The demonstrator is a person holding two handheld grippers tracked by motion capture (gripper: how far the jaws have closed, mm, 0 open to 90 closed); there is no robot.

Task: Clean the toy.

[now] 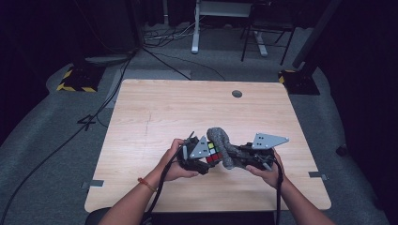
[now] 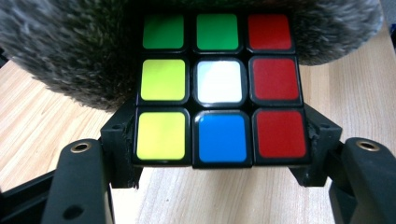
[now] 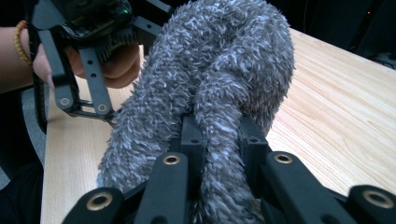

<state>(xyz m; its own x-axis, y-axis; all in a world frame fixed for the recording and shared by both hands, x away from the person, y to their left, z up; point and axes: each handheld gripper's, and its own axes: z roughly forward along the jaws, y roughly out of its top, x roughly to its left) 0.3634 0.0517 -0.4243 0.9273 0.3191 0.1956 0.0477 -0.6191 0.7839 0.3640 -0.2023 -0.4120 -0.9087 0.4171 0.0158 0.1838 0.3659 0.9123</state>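
One camera looks down from high above the table (image 1: 155,112), while two sit very close, both seeing the fluffy grey cloth (image 3: 219,84).

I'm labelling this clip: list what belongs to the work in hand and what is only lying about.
In the job:
- puzzle cube, clamped in the left hand-held gripper
- fluffy grey cloth, clamped in the right hand-held gripper and lying against the cube

Lying about:
- wooden table, merely beneath the work
- round grommet in the tabletop
- cables on the floor
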